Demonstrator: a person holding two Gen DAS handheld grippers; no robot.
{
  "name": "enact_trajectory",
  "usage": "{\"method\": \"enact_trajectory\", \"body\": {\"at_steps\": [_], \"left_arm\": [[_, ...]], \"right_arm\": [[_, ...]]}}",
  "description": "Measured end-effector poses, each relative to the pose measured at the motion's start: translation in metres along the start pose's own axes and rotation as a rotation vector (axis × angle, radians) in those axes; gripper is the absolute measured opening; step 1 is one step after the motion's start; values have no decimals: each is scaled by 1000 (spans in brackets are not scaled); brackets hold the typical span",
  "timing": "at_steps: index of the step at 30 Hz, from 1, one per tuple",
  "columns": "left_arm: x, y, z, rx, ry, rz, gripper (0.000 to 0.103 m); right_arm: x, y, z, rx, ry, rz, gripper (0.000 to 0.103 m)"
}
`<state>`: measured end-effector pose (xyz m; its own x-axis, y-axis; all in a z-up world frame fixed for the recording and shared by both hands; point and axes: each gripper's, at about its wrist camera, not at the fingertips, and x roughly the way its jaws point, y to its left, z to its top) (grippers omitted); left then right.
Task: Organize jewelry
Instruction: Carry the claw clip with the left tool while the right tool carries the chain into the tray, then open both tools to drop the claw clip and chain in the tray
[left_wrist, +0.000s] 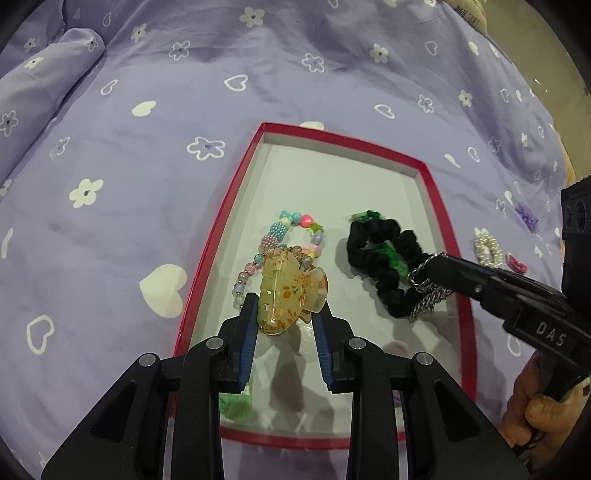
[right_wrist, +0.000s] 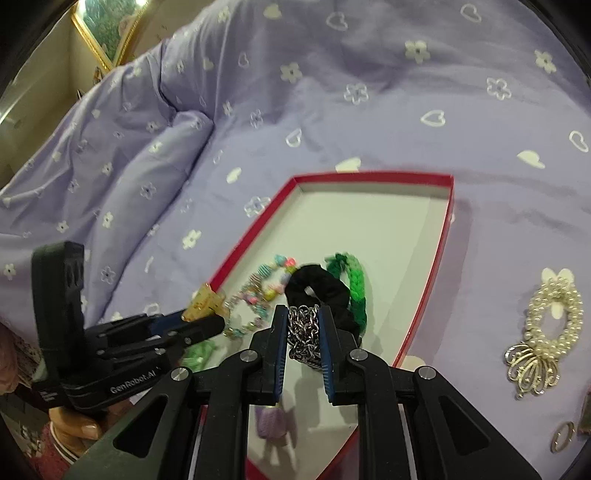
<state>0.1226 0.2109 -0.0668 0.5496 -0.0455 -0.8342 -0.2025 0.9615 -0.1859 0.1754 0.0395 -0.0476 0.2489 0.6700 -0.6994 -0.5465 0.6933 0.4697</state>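
Observation:
A red-rimmed box (left_wrist: 432, 192) with a white floor lies on the purple bedspread; it also shows in the right wrist view (right_wrist: 428, 288). My left gripper (left_wrist: 284, 314) is shut on a translucent yellow hair claw (left_wrist: 284, 291), held over the box's left part above a pastel bead bracelet (left_wrist: 280, 229). My right gripper (right_wrist: 303, 317) is shut on a silver chain (right_wrist: 303, 332), held over a black scrunchie (right_wrist: 321, 288) and a green braided band (right_wrist: 352, 284). In the left wrist view the right gripper (left_wrist: 428, 273) comes in from the right with the chain (left_wrist: 430, 295).
Outside the box to the right lie a pearl hair piece (right_wrist: 554, 310), a gold filigree brooch (right_wrist: 532, 373) and gold rings (right_wrist: 563, 435). A purple item (right_wrist: 271, 421) and a green item (left_wrist: 236, 404) lie at the box's near end. A folded quilt ridge (right_wrist: 155, 170) rises at the left.

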Motion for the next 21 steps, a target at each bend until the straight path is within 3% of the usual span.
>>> {"method": "enact_trajectory", "body": {"at_steps": [21], "left_arm": [[12, 6, -3, -13, 24, 14, 29]], "right_arm": [[17, -5, -5, -11, 48, -19, 18]]}}
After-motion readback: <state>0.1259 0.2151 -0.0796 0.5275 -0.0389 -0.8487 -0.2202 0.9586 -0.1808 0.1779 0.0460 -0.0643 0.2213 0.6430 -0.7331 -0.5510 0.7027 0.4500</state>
